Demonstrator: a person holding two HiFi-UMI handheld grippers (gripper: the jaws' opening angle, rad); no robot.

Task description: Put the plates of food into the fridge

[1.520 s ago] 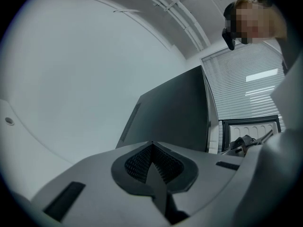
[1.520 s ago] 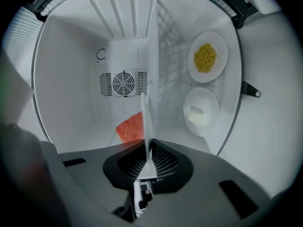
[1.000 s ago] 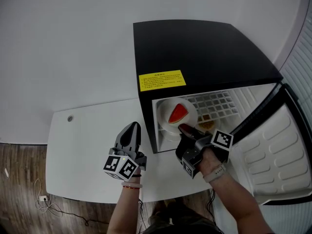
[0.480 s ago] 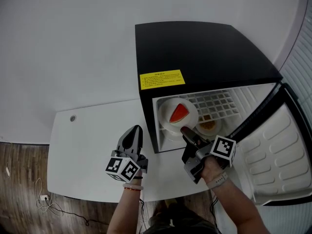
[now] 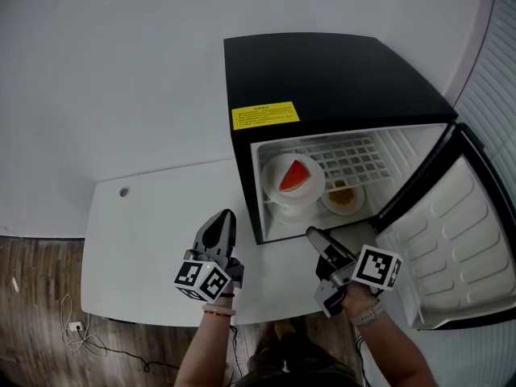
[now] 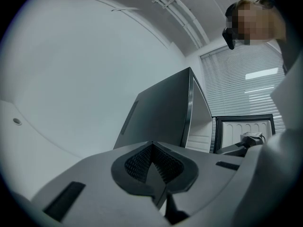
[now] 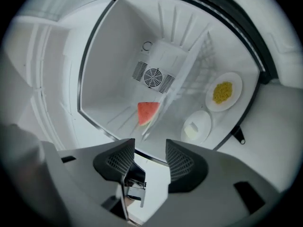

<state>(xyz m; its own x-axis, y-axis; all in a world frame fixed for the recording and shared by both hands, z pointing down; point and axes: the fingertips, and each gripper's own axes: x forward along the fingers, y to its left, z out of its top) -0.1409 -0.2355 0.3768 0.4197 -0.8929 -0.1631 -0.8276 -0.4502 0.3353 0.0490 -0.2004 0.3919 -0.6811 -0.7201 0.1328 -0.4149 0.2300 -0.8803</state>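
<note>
The black fridge (image 5: pixel 322 79) stands open. On its shelf sits a white plate with a red watermelon slice (image 5: pixel 293 177), beside a plate of yellow food (image 5: pixel 343 197); another white plate (image 5: pixel 290 208) lies below. In the right gripper view the watermelon slice (image 7: pixel 147 111), the yellow food plate (image 7: pixel 223 92) and a third white plate (image 7: pixel 196 126) show inside. My right gripper (image 5: pixel 313 235) hangs just outside the opening; its jaws have just been opening, and in its own view the right gripper (image 7: pixel 150 152) holds nothing. My left gripper (image 5: pixel 221 219) is shut and empty over the table.
The fridge door (image 5: pixel 451 240) swings wide to the right of my right hand. The fridge stands on a white table (image 5: pixel 137 232), whose front edge lies just under both grippers. In the left gripper view the fridge's dark side (image 6: pixel 161 112) rises ahead.
My right gripper has drawn back out of the fridge from the watermelon plate's rim, rolled, and opened its jaws. The plate stays on the shelf. The left gripper shifted slightly.
</note>
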